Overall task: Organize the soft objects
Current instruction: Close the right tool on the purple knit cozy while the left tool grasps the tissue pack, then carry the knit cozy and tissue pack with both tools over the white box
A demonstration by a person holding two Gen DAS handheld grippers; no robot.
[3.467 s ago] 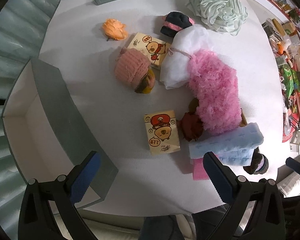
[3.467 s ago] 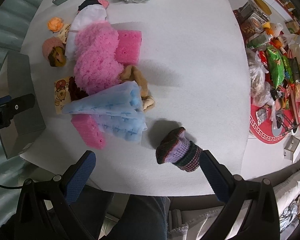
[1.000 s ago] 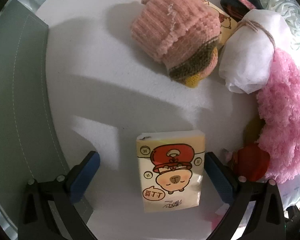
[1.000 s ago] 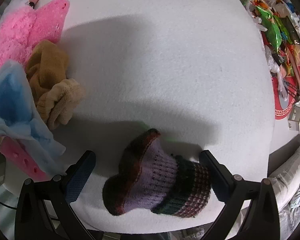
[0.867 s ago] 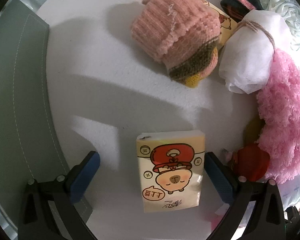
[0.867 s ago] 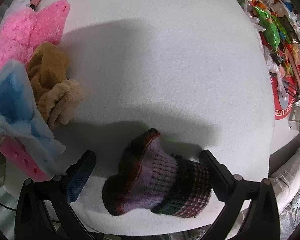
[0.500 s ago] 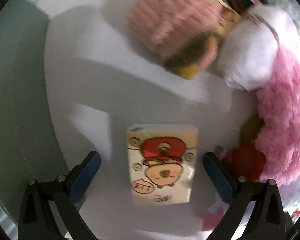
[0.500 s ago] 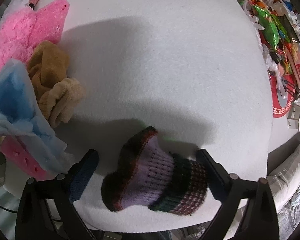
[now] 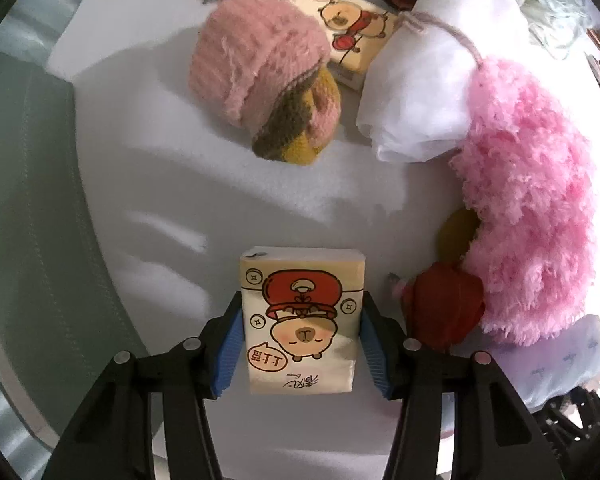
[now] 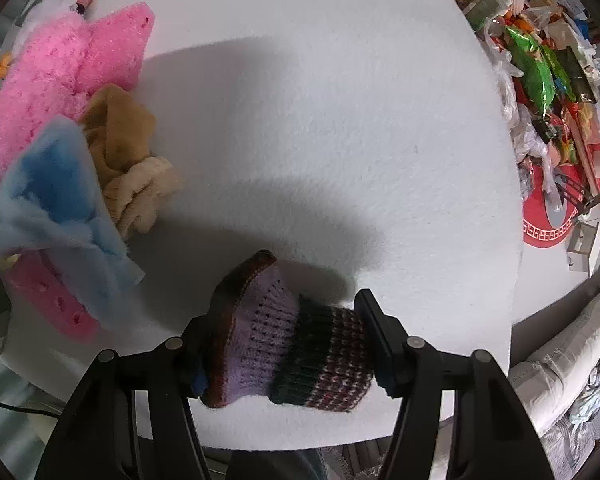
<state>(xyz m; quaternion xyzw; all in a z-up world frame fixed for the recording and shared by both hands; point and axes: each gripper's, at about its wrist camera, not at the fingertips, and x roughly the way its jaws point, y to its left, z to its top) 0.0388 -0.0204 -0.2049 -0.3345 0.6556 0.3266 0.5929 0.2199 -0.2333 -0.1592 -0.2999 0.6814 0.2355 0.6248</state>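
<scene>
In the left wrist view my left gripper (image 9: 302,344) is shut on a yellow cartoon tissue pack (image 9: 302,320) lying on the white table (image 9: 220,184). Beyond it lie a pink knitted hat (image 9: 260,64), a second tissue pack (image 9: 352,36), a white cloth bundle (image 9: 432,80), a fluffy pink item (image 9: 528,208) and a red soft piece (image 9: 444,308). In the right wrist view my right gripper (image 10: 286,344) is shut on a purple and dark knitted hat (image 10: 292,344) near the table's front edge.
A grey-green box (image 9: 24,220) stands at the left of the table. In the right wrist view pink sponges (image 10: 116,48), a blue cloth (image 10: 56,196) and tan socks (image 10: 128,160) lie at the left. Cluttered snack packets (image 10: 540,64) lie off the table at the right.
Both grippers have closed: the left one onto the tissue pack, the right one onto the knitted hat. Before, both stood open around these things.
</scene>
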